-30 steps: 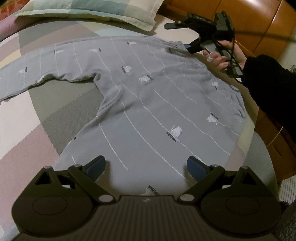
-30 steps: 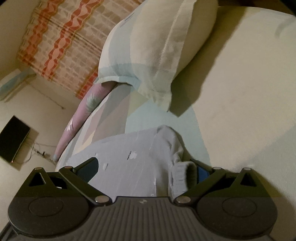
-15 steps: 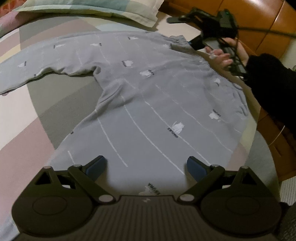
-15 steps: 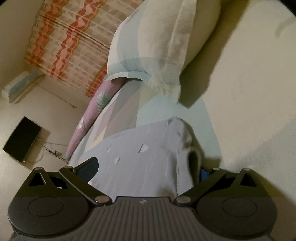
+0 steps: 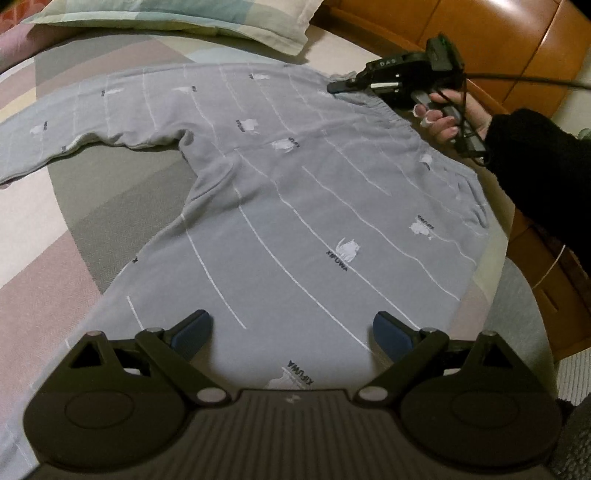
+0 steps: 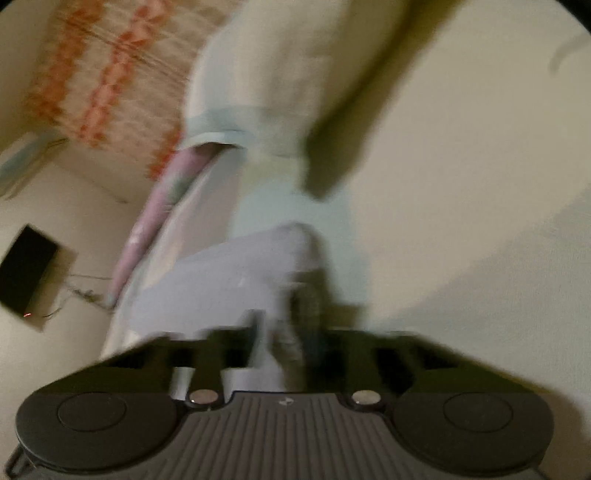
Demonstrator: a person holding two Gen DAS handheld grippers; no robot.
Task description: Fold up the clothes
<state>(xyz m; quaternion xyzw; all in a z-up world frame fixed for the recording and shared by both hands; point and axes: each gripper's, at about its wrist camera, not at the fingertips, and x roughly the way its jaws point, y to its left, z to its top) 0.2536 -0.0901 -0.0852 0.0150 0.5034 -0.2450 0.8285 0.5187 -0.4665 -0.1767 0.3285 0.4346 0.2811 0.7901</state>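
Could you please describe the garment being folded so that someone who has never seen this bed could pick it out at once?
Start at the bed with its pastel patchwork sheet; below the pillow lies a grey long-sleeved top, spread flat with one sleeve stretched out sideways. Unlike the blocky bedding around it, it has thin white stripes, small white animal prints and dark lettering.

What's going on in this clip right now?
A person is starting to fold a grey striped sweatshirt spread flat on a bed, a pillow beyond it. The right gripper, held in the person's hand, has its jaws shut on the garment's edge near the collar; its own view is blurred. The left gripper hovers over the hem with jaws open, gripping nothing. No fold is made yet.
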